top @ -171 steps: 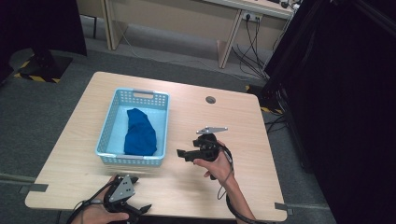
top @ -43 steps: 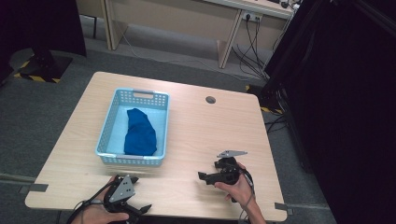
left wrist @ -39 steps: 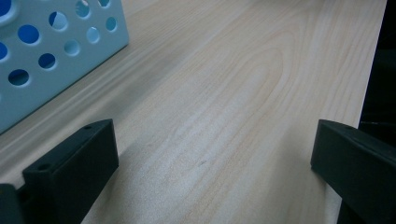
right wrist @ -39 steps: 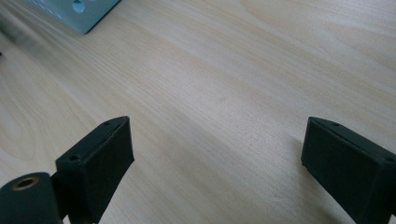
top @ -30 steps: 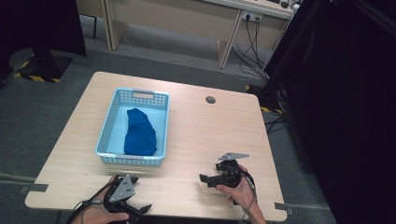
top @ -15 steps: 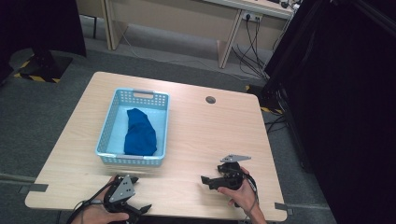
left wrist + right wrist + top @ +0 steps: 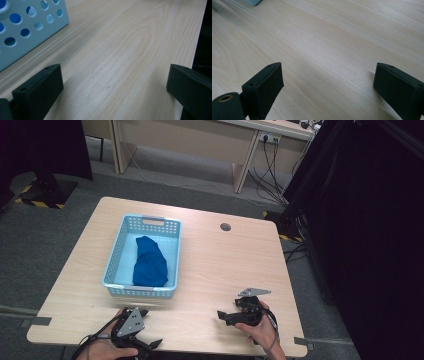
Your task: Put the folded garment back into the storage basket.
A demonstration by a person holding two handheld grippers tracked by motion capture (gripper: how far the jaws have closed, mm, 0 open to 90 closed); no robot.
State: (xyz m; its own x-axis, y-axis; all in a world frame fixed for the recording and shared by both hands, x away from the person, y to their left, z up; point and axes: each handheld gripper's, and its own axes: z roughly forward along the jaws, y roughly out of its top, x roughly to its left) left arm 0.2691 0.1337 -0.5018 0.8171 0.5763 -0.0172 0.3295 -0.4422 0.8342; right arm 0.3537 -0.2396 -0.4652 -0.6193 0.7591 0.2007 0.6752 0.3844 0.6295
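Right tool (image 7: 225,316) low in the lower right of the high view, gripped by a hand (image 7: 260,330), jaws standing wide with nothing but bare wood between them in the right gripper view. Left tool (image 7: 147,327) at the bottom edge, lower left of centre, in the other hand (image 7: 102,351), jaws likewise spread wide over bare wood grain in the left gripper view. Both close above the light wooden worktop (image 7: 215,255), near its front edge, well apart from each other. Just beyond the left tool, a light blue perforated basket (image 7: 150,222) in the left-centre of the high view; its holed wall (image 7: 22,27) fills the upper left corner of the left gripper view. Inside the basket, a crumpled dark blue cloth (image 7: 149,262), lying toward its near end.
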